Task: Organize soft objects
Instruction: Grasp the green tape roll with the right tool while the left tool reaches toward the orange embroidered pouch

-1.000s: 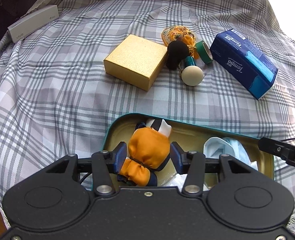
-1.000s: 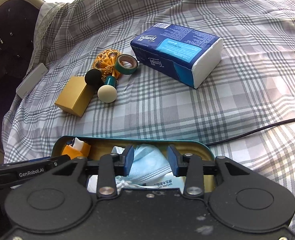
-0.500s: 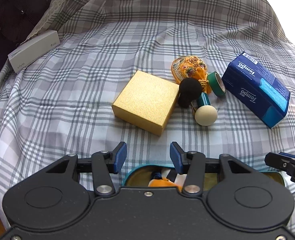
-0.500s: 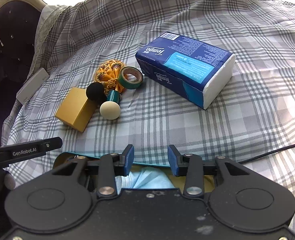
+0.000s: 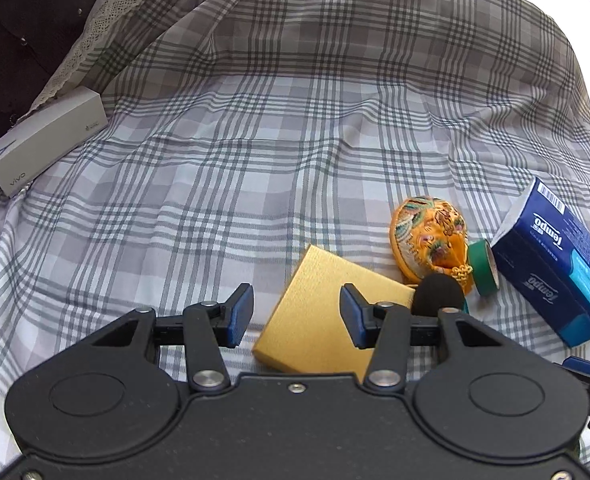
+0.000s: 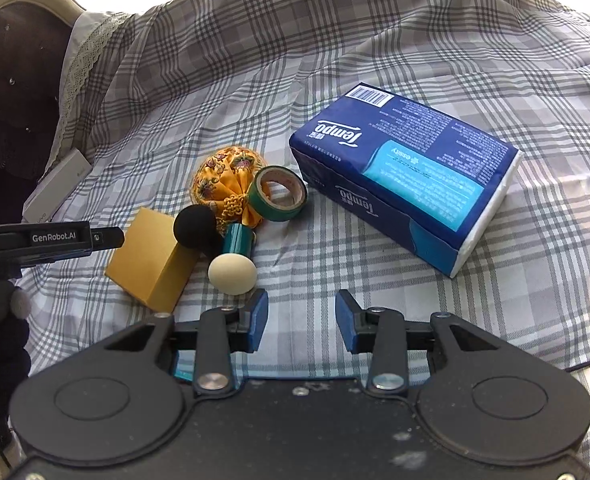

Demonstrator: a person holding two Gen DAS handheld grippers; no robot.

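Both grippers, left and right, wide and empty; grabbing the pouch risks snagging the touching tape roll.

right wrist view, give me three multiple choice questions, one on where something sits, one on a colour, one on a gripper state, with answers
1. Where is the roll of tape?
A. between the embroidered orange pouch and the blue tissue pack
B. on top of the gold box
C. inside the tissue pack

2. What colour is the outside of the tape roll?
A. red
B. green
C. white

3. How does the right gripper stand?
A. shut on the cream ball
B. shut on the black foam ball
C. open and holding nothing

Answers:
1 A, the roll lies on the plaid cloth beside the pouch, with the tissue pack on its other side.
2 B, its outer band is green and its core is pale.
3 C, the jaws are spread with only cloth between them.
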